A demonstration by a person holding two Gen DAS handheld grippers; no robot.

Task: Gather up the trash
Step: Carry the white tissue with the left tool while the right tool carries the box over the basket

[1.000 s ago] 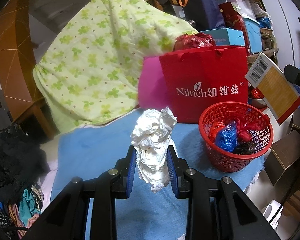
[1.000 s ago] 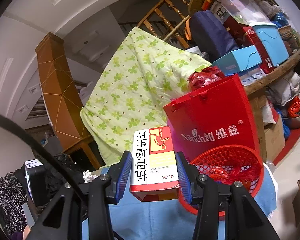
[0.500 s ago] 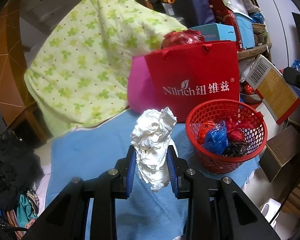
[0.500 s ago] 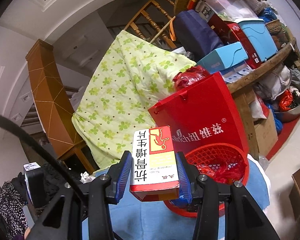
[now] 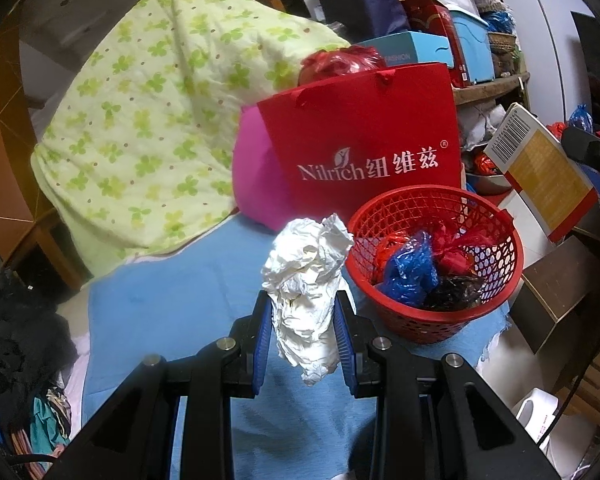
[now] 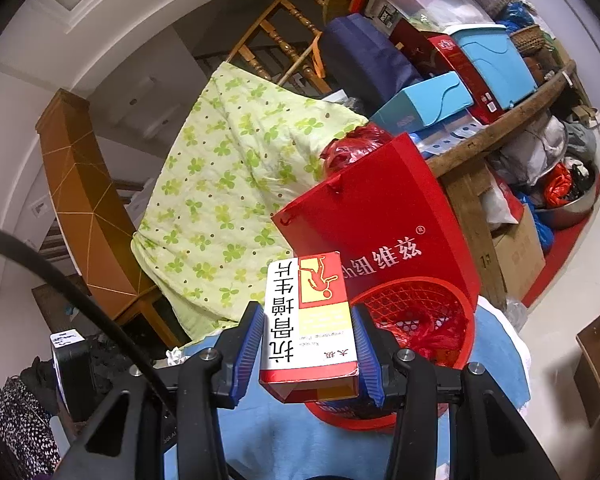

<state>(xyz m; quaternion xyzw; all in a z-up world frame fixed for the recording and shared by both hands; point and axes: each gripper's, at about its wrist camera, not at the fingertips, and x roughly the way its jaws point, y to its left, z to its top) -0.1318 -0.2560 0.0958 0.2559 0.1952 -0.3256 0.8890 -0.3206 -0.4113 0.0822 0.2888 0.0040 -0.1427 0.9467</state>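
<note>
Two claws loaded, neither emptied yet. Left claw [image 5: 305, 330]: pads closed partway on crumpled white paper wad [image 5: 309, 280], wad standing up between pads, held clear above blue cloth [image 5: 172, 292] covering desk. Right claw [image 6: 306, 350]: pads clamped on sides of red-and-white carton [image 6: 309, 320], printed w/ Chinese characters, held upright; same carton visible at right edge of left-wrist view [image 5: 540, 176], above and to right of basket.

Red mesh basket [image 5: 436, 320] on desk, just in front of red Nilrich gift bag [image 5: 364, 152]. Already inside: blue, red and dark plastic bags, approx. half full. Judged as done portion of task.

Remaining, as judged: both items to go into basket. Wad just left of rim, not over opening. Carton near rim in right-wrist view, basket [image 6: 416, 308] partly hidden behind it; cannot tell whether over opening.

Possible extra scrap: small white crumpled bit [image 6: 175, 356] at left desk edge, too small to confirm.

Green clover-print quilt [image 5: 148, 128] behind desk; not trash.
</note>
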